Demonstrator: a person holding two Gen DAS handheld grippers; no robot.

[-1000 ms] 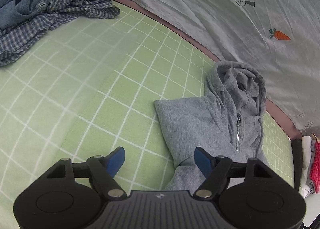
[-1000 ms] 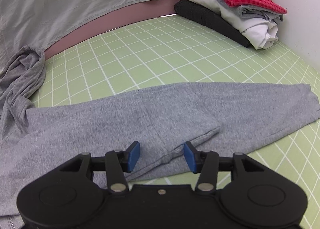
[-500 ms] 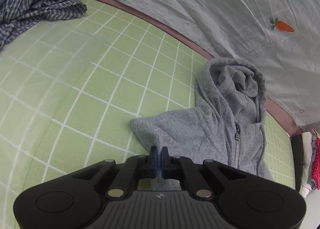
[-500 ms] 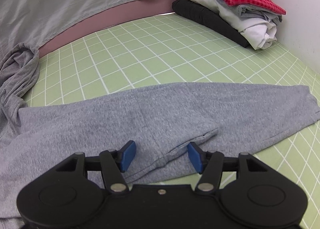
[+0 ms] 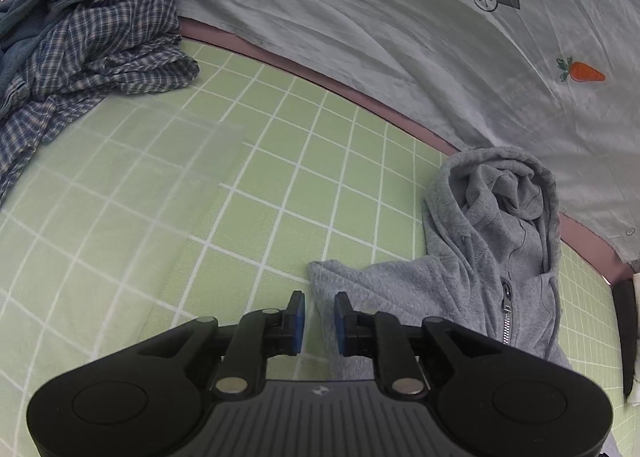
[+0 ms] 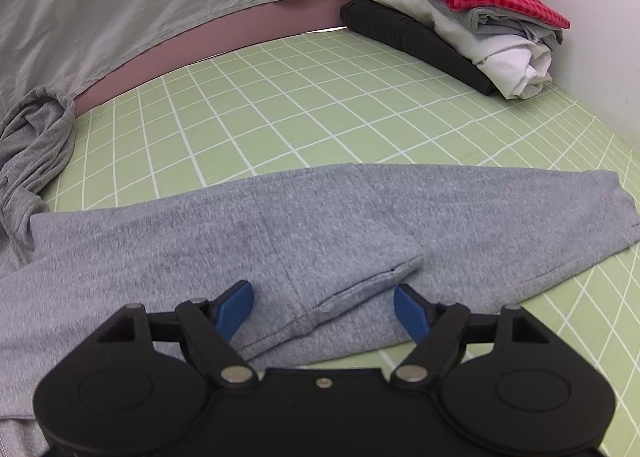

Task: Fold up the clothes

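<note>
A grey zip hoodie [image 5: 472, 265] lies on the green checked sheet [image 5: 200, 193], hood bunched toward the back. My left gripper [image 5: 319, 315] hangs at the hoodie's folded left edge, its jaws a narrow gap apart with nothing clamped between them. In the right wrist view the hoodie's body [image 6: 224, 233] and a sleeve [image 6: 520, 217] lie flat across the sheet. My right gripper [image 6: 324, 303] is wide open, straddling a folded seam of the hoodie.
A crumpled blue plaid shirt [image 5: 92, 57] and other clothes lie at the back left. A stack of folded clothes [image 6: 452, 17] stands at the back right by the wall. A grey printed sheet [image 5: 400, 17] hangs along the back.
My left gripper shut at the hoodie's edge half a second ago and has now parted slightly and pulled back. My right gripper has opened wider.
</note>
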